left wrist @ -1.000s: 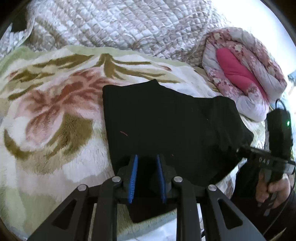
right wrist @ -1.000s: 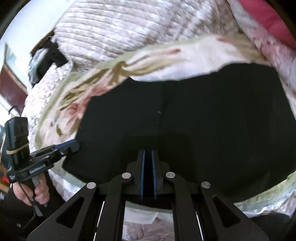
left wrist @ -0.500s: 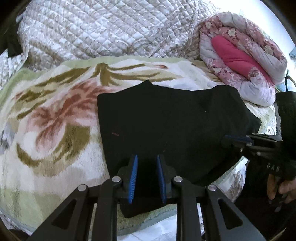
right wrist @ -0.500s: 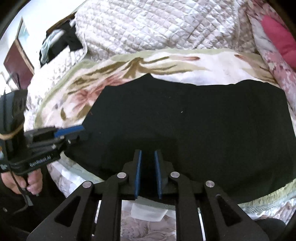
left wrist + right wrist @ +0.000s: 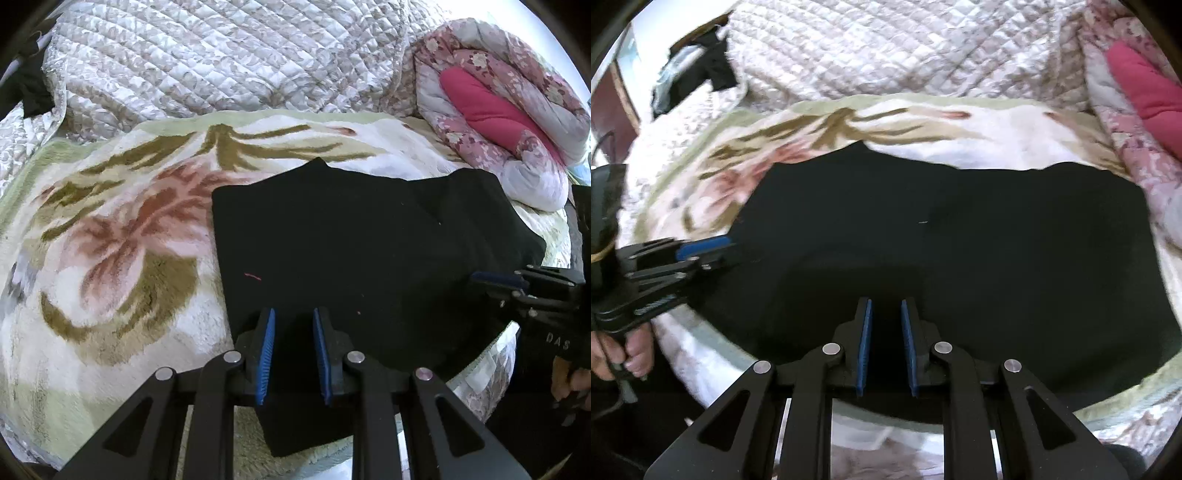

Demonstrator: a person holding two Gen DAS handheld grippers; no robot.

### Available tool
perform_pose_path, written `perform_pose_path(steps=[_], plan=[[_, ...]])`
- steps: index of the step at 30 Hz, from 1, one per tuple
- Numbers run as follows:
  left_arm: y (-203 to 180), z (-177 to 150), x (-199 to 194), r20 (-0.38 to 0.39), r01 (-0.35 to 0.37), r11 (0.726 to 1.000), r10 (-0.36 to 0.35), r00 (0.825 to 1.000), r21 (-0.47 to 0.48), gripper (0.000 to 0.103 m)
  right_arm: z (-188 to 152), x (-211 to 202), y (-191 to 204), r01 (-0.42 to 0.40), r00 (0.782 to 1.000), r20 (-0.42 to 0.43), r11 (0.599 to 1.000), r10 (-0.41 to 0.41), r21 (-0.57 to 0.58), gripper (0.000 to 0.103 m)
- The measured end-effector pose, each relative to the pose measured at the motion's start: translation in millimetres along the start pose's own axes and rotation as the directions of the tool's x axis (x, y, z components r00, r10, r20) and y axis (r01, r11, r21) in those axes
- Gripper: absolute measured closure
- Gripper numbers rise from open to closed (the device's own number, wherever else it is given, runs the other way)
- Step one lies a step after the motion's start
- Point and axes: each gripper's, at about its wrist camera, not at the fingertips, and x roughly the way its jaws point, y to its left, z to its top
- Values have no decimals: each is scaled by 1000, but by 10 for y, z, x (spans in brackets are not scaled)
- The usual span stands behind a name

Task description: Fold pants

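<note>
The black pants (image 5: 362, 251) lie folded flat on a floral fleece blanket (image 5: 110, 258), near its front edge. My left gripper (image 5: 293, 317) is open and empty, hovering over the pants' front left part. My right gripper (image 5: 886, 308) is open and empty over the pants (image 5: 960, 251) at their front edge. The right gripper also shows in the left wrist view (image 5: 498, 280), at the pants' right side. The left gripper shows in the right wrist view (image 5: 701, 247), at the pants' left edge.
A quilted beige cover (image 5: 221, 62) lies bunched behind the blanket. A rolled pink floral comforter (image 5: 498, 110) sits at the back right. Dark clothes (image 5: 694, 77) lie at the far left. The bed's front edge runs just below the pants.
My right gripper has opened from shut and both grippers have pulled back and up from the pants. The pants stay flat on the blanket.
</note>
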Motion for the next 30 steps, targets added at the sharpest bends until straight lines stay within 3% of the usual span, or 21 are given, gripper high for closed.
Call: perform_pose_path(steps=[5, 12, 17, 20, 22, 25, 30], plan=[[57, 41, 23, 6, -13, 1000, 13, 1000, -8, 80, 92, -66, -95, 27, 999, 31, 999, -28, 36, 87], [273, 251, 82, 27, -34, 997, 36, 999, -63, 80, 302, -20, 23, -32, 997, 67, 999, 31, 3, 87], [353, 382, 117, 49, -24, 995, 29, 998, -93, 80, 475, 227, 62, -94, 994, 54, 995, 95, -24, 87], [364, 448, 194, 52, -4, 997, 8, 999, -83, 79, 551, 379, -182, 31, 999, 28, 998, -32, 52, 87], [403, 455, 296, 20, -45, 996, 46, 999, -80, 79, 557, 289, -399, 21, 998, 47, 988, -29, 155, 87], [535, 444, 298, 17, -52, 993, 54, 998, -109, 75, 536, 131, -470, 30, 996, 75, 986, -43, 165, 87], [621, 515, 216, 52, -57, 989, 65, 997, -139, 75, 471, 65, -249, -80, 994, 88, 990, 69, 119, 87]])
